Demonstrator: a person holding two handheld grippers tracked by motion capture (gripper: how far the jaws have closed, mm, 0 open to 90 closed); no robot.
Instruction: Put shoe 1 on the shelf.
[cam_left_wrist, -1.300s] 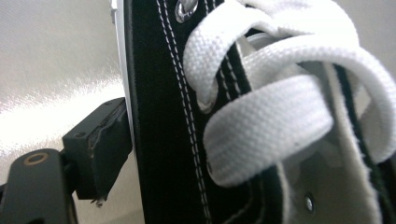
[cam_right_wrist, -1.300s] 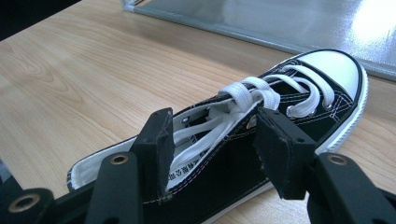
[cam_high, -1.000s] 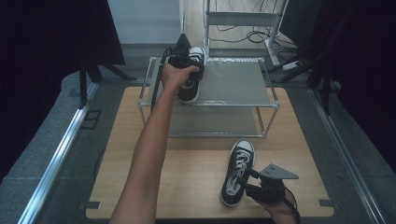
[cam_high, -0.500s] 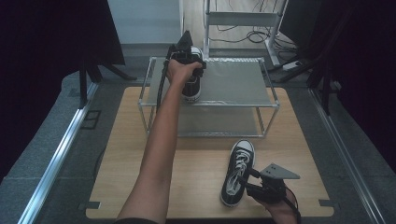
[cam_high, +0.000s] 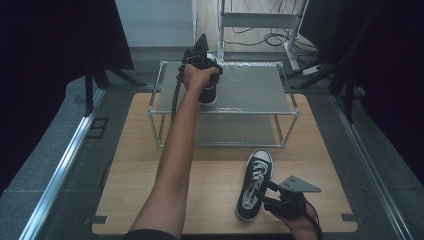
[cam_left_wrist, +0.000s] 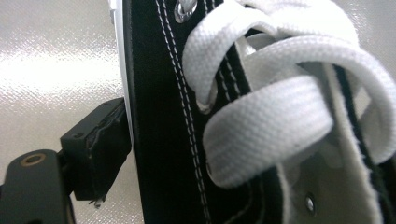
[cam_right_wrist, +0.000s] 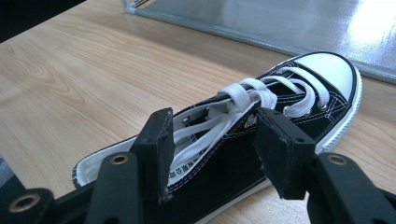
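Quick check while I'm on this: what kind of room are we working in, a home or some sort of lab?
Most likely a lab or recording studio, not a home. A bare light wooden tabletop carries a two-tier metal wire rack, black curtains hang around the work area, and loose cables lie on the floor behind.

One shoe (cam_high: 208, 92) on rack (cam_high: 260, 90), other shoe (cam_high: 254, 184) on table (cam_high: 140, 165)

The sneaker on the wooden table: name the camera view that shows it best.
The right gripper view: the sneaker on the table appears from toe cap to heel, laces clear, between the right gripper jaws. The high view shows it small, from above.
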